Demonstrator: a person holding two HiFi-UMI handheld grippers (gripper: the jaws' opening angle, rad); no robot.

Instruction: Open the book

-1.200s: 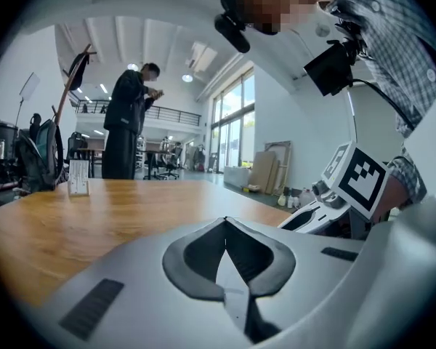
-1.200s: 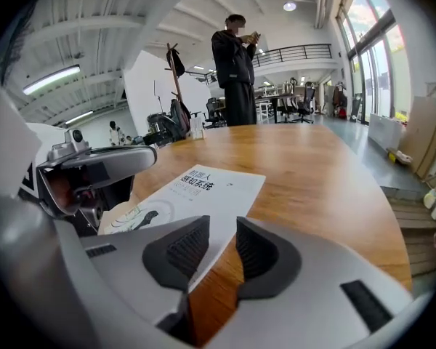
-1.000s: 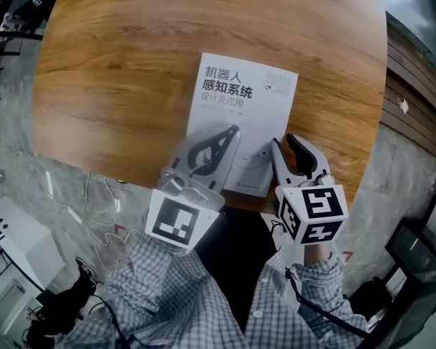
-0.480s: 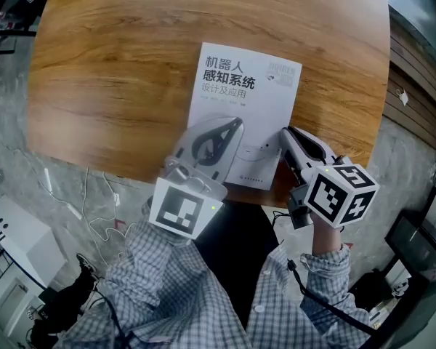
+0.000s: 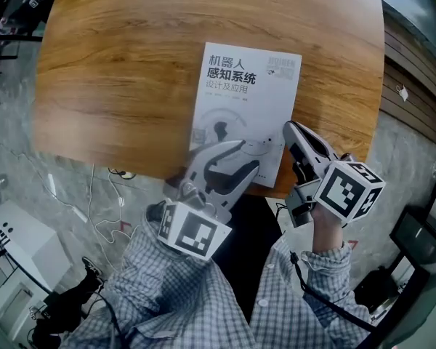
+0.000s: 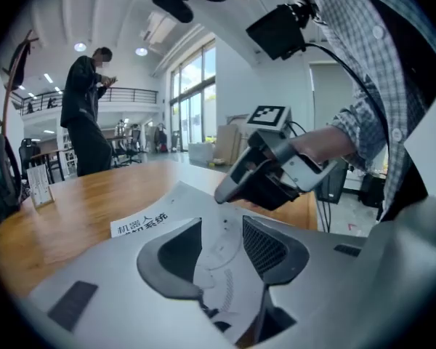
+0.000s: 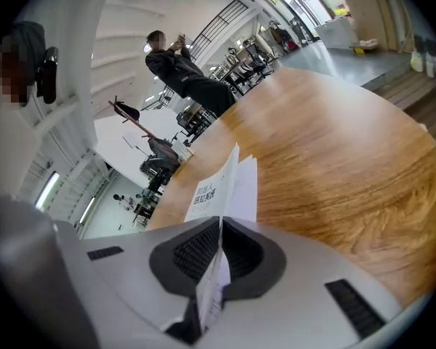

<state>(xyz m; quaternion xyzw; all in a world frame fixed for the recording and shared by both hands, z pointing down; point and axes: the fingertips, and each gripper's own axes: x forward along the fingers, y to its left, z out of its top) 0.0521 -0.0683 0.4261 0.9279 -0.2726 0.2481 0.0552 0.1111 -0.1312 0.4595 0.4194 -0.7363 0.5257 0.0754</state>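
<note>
A white book (image 5: 247, 100) with dark printed characters lies shut on the round wooden table (image 5: 123, 71), close to the near edge. My right gripper (image 5: 291, 131) is at the book's near right corner, shut on the cover's edge. In the right gripper view the cover (image 7: 229, 180) stands lifted a little off the pages, pinched between the pads at my right gripper (image 7: 219, 230). My left gripper (image 5: 248, 155) hovers over the book's near edge. Its jaws are opening, and in the left gripper view, at my left gripper (image 6: 221, 224), the cover (image 6: 218, 249) shows in the gap, unpressed. The right gripper (image 6: 269, 173) appears just beyond.
The table's near edge runs just under both grippers. Cables (image 5: 94, 217) trail on the floor at the left, and wooden steps (image 5: 414, 107) are at the right. A person (image 6: 87, 115) stands beyond the table, and a small card stand (image 6: 40, 187) sits at its far side.
My left gripper slid right along the book's near edge and its jaws parted. The right gripper rolled over and now holds the cover's edge at the near right corner.
</note>
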